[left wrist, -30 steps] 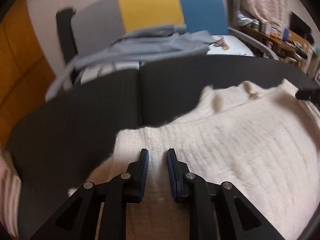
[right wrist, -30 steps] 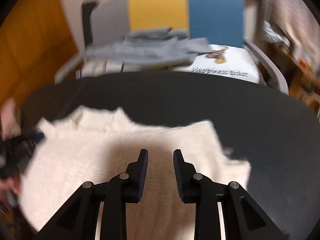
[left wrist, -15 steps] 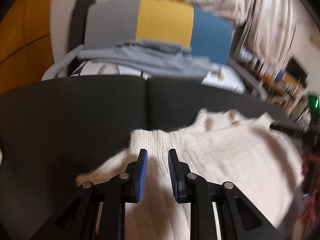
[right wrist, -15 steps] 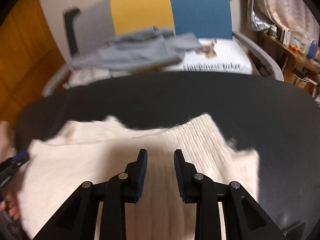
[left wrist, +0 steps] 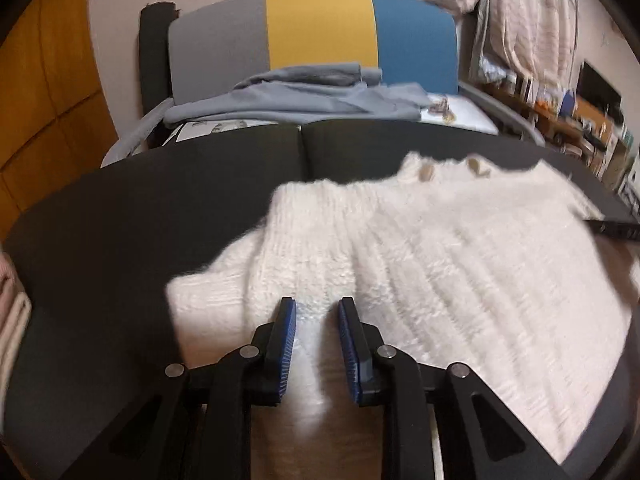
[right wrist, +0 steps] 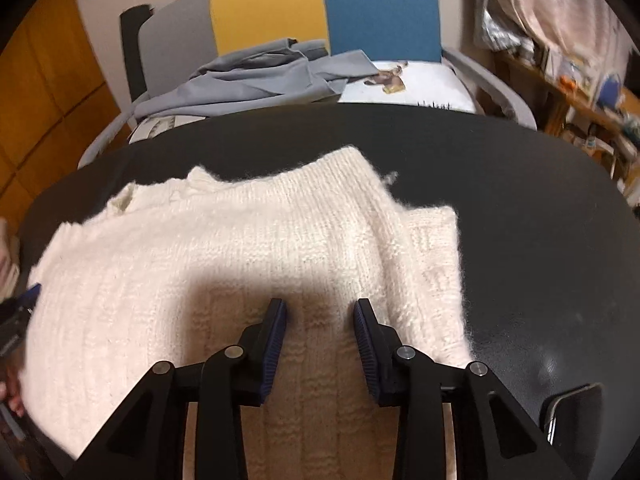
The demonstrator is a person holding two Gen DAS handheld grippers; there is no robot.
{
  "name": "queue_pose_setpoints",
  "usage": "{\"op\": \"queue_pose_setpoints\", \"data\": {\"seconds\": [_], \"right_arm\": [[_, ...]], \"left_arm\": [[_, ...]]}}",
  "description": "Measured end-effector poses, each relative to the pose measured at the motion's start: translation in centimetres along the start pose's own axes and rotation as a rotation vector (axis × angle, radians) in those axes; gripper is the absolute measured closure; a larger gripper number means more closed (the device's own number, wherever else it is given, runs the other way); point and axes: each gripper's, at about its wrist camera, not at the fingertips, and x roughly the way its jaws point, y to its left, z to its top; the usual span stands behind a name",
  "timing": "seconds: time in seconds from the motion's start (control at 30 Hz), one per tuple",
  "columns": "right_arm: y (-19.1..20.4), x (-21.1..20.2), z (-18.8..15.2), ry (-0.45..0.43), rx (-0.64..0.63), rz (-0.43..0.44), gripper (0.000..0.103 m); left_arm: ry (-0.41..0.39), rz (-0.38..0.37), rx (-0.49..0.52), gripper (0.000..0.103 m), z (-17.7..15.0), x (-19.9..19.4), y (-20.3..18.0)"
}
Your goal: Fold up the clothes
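Hovering over white sweater [left wrist: 440, 264], left claw [left wrist: 317, 312] narrowly parted, right claw [right wrist: 320, 312] wider, both empty

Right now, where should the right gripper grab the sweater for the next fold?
Probably the folded-in sleeve edge on the sweater. It lies as a flat flap along the sweater's right side, with bare table beside it. Come in low from the right so one of the fingers slides under.

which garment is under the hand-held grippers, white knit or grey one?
The white knit sweater, spread on the black table beneath both grippers. The grey garment lies bunched on the chair behind the table.
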Motion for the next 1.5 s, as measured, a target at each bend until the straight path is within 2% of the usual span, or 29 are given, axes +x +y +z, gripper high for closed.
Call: {"op": "queue_pose_setpoints", "data": {"seconds": [0.1, 0.17, 0.23, 0.3, 0.37, 0.43, 0.5, 0.57, 0.67, 0.83, 0.9, 0.97, 1.13, 1.17, 1.23, 1.27, 1.3, 1.5], "right_arm": [[0.6, 0.7, -0.5, -0.001, -0.027, -0.02, 0.065], [0.5, 0.0, -0.3, -0.007, -0.044, 0.0, 0.065], [-1.0, -2.0, -0.6, -0.046, 0.024, 0.05, 0.063], [-2.9, -4.2, -1.0, -0.098, 0.092, 0.067, 0.042], [-4.6, -5.8, -1.4, -0.121, 0.124, 0.036, 0.032], [-5.5, -6.0, -1.6, -0.103, 0.125, 0.037, 0.031], [-6.5, -5.6, -2.0, -0.066, 0.134, 0.019, 0.03], [-7.4, -4.9, -2.5, -0.035, 0.167, 0.029, 0.029], [-8.2, -4.0, -3.4, -0.013, 0.218, 0.07, 0.029], [-8.8, -2.2, -4.4, 0.023, 0.263, 0.116, 0.029], [-8.8, -2.0, -4.5, 0.01, 0.289, 0.134, 0.024], [-8.6, -1.9, -4.4, 0.002, 0.299, 0.149, 0.023], [-7.5, -1.8, -4.3, -0.006, 0.273, 0.197, 0.024], [-7.1, -1.7, -4.3, -0.009, 0.263, 0.204, 0.028], [-6.6, -1.6, -4.3, -0.007, 0.251, 0.197, 0.042], [-6.4, -1.4, -4.3, -0.005, 0.248, 0.195, 0.055], [-6.2, -1.3, -4.3, -0.002, 0.245, 0.193, 0.063], [-5.6, -0.8, -4.3, 0.013, 0.253, 0.179, 0.067]], "left_arm": [[-0.007, -0.002, 0.044, 0.08, -0.2, -0.3, -0.3], [0.006, -0.002, 0.036, 0.08, 0.3, -1.1, -0.5], [-0.009, -0.02, 0.007, 0.08, 0.7, -2.2, -0.6], [-0.064, -0.071, -0.051, 0.08, 1.0, -3.8, -0.8], [-0.09, -0.089, -0.107, 0.08, 1.2, -4.6, -1.6], [-0.085, -0.117, -0.14, 0.08, 1.3, -4.8, -3.0], [-0.063, -0.113, -0.113, 0.08, 1.2, -4.3, -5.1], [-0.043, -0.088, -0.064, 0.08, 1.0, -3.7, -6.8], [-0.036, -0.003, -0.001, 0.08, 0.5, -3.1, -8.6], [-0.026, 0.014, 0.004, 0.08, 0.3, -2.6, -8.9], [-0.025, 0.01, -0.003, 0.08, 0.2, -2.6, -8.9], [-0.024, 0.005, -0.01, 0.079, 0.2, -2.4, -8.8], [-0.023, 0.004, -0.009, 0.079, 0.2, -2.2, -8.8], [-0.024, 0.004, -0.01, 0.079, 0.2, -2.2, -8.8], [-0.024, 0.002, -0.017, 0.079, 0.1, -2.2, -8.8], [-0.025, 0.001, -0.02, 0.079, 0.1, -2.2, -8.8], [-0.026, 0.0, -0.022, 0.079, 0.1, -2.2, -8.8], [-0.027, 0.003, -0.031, 0.079, 0.0, -2.3, -9.0]]}}
